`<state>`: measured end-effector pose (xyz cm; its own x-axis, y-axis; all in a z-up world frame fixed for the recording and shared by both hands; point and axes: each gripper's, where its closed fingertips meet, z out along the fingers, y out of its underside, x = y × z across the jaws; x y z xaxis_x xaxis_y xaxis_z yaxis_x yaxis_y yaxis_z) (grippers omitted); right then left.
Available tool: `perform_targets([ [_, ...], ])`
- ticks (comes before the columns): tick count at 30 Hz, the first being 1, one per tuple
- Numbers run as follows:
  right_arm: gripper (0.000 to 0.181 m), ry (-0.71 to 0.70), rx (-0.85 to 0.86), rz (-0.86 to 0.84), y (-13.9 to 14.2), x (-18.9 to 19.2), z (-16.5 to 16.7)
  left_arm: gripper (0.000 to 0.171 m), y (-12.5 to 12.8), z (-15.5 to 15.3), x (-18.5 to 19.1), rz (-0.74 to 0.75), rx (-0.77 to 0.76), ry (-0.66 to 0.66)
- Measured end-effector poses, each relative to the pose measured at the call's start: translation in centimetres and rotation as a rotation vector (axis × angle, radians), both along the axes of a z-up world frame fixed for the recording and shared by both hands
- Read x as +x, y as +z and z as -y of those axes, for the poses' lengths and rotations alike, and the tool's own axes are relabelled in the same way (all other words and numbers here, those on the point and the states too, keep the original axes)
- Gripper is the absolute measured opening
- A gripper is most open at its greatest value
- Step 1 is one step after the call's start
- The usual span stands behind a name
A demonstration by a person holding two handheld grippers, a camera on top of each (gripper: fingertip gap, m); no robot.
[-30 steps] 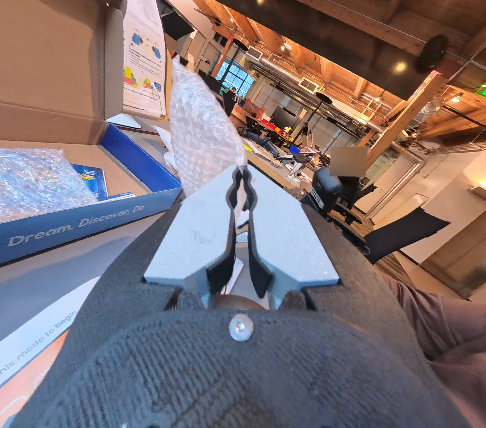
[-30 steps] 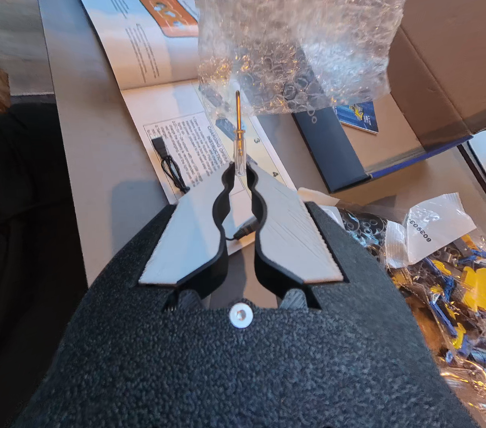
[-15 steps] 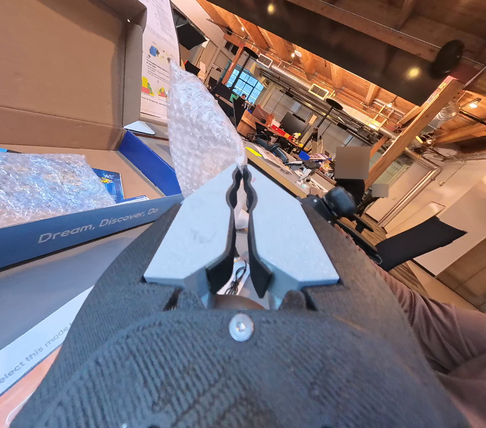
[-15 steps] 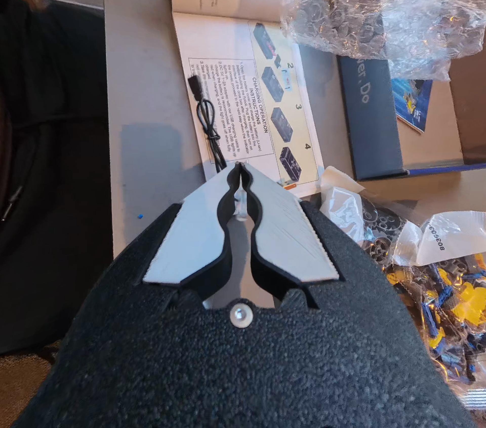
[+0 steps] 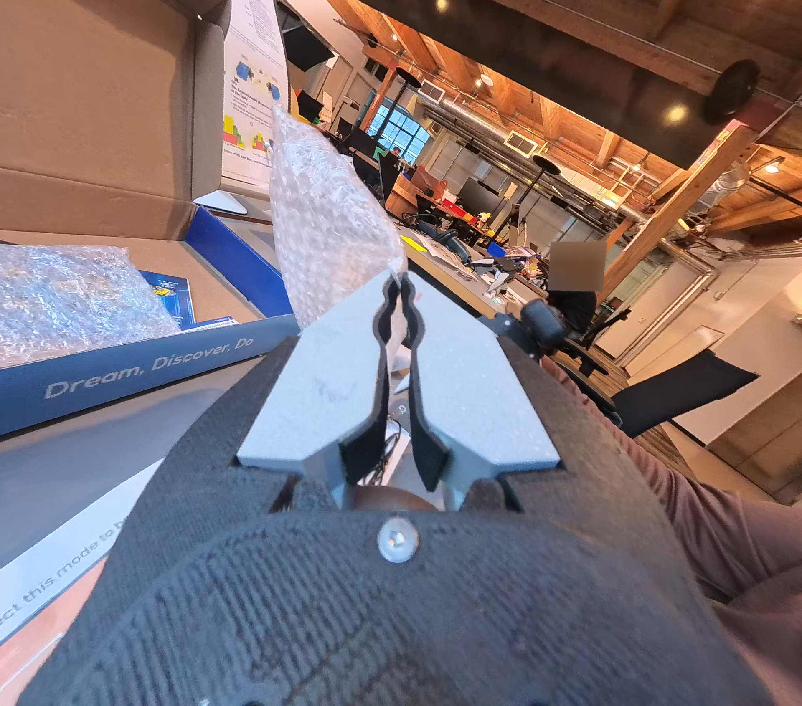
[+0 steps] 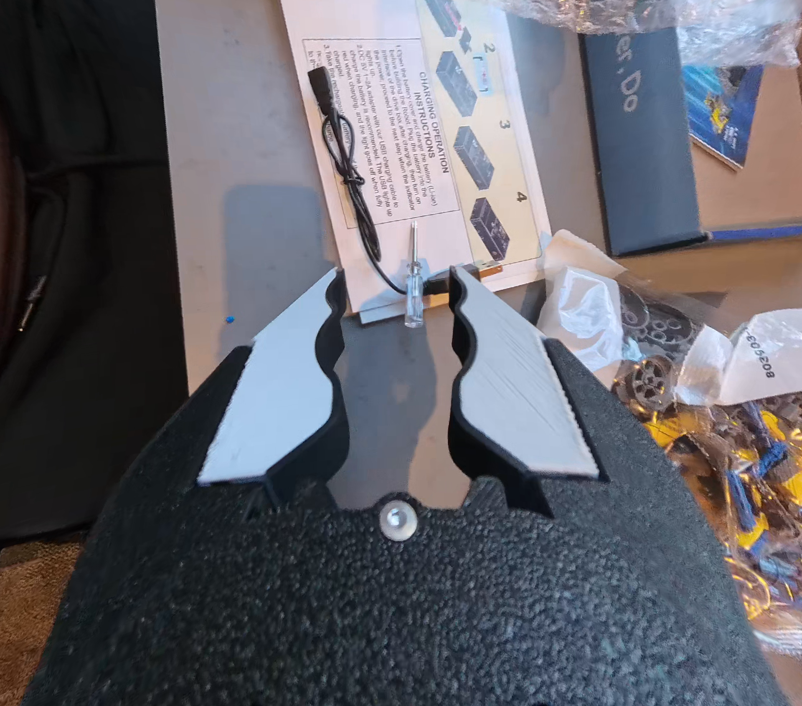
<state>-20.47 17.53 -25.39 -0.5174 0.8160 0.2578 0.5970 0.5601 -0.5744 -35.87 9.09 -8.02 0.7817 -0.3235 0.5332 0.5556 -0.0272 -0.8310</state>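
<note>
My right gripper (image 6: 395, 286) jaws are now gaping wide; the screwdriver (image 6: 413, 281) they held is lying on the booklet (image 6: 390, 13), seemingly released, while my left gripper (image 5: 400, 282) is pinching the bubble wrap (image 5: 321, 216).

Pale lettering runs along the dark blue front wall of the open cardboard box (image 5: 143, 368). The open booklet (image 6: 390, 130) on the desk (image 6: 225, 86) carries a framed block of black print with a bold heading, and beside it a column of numbered pictures. A white label (image 6: 751, 364) on a clear bag of parts bears black digits. The white sheet (image 5: 251, 47) standing behind the box has small print and coloured figures, too fine to read. The small blue leaflet (image 5: 171, 295) inside the box has tiny print.
</note>
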Motion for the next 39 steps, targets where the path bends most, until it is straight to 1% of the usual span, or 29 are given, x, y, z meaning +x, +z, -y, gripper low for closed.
perform_targets([
  [3, 0.047, 0.001, 0.027, 0.022, -1.0, -0.3, 0.1, 0.000, -0.2, -0.1, 0.3, -0.006, -0.007, -0.006],
  [5, 0.044, 0.001, 0.008, 0.040, -1.8, -0.4, 0.3, 0.000, -0.3, -0.2, 0.5, -0.007, -0.010, -0.012],
  [6, 0.038, 0.000, -0.013, 0.052, -2.2, -0.4, 0.4, 0.000, -0.3, -0.2, 0.5, -0.007, -0.012, -0.014],
  [9, 0.029, -0.014, -0.098, 0.076, -2.7, -0.3, 0.6, 0.000, -0.5, -0.3, 0.7, -0.007, -0.015, -0.019],
  [11, 0.014, -0.008, -0.129, 0.087, -2.7, 0.0, 0.6, 0.000, -0.5, -0.4, 0.7, -0.007, -0.018, -0.021],
  [14, 0.011, 0.001, -0.146, 0.085, -2.8, 0.2, 0.7, 0.000, -0.5, -0.4, 0.7, -0.005, -0.017, -0.025],
  [16, 0.008, 0.002, -0.152, 0.090, -2.7, 0.3, 0.7, 0.000, -0.5, -0.4, 0.8, -0.007, -0.018, -0.026],
  [20, 0.007, 0.006, -0.140, 0.076, -2.2, 0.5, 0.5, 0.000, -0.5, -0.4, 0.9, -0.008, -0.018, -0.030],
  [25, 0.007, -0.017, -0.165, 0.007, 0.1, 0.4, -0.3, 0.000, -0.6, -0.4, 1.0, -0.009, -0.022, -0.034],
  [29, 0.007, -0.092, -0.156, -0.090, 3.2, 1.0, -2.8, 0.000, -0.5, -0.4, 1.1, -0.011, -0.021, -0.037],
  [33, 0.007, -0.228, -0.142, -0.203, 6.9, 2.7, -7.0, 0.000, -0.7, -0.5, 1.2, -0.012, -0.026, -0.039],
  [35, 0.007, -0.346, -0.102, -0.269, 8.9, 4.0, -10.1, 0.000, -0.8, -0.6, 1.3, -0.012, -0.028, -0.040],
  [37, 0.007, -0.508, -0.069, -0.321, 10.7, 5.9, -13.8, 0.000, -0.8, -0.6, 1.3, -0.014, -0.030, -0.041],
  [39, 0.007, -0.676, -0.072, -0.348, 11.7, 8.4, -17.4, 0.000, -1.0, -0.7, 1.4, -0.014, -0.034, -0.042],
])
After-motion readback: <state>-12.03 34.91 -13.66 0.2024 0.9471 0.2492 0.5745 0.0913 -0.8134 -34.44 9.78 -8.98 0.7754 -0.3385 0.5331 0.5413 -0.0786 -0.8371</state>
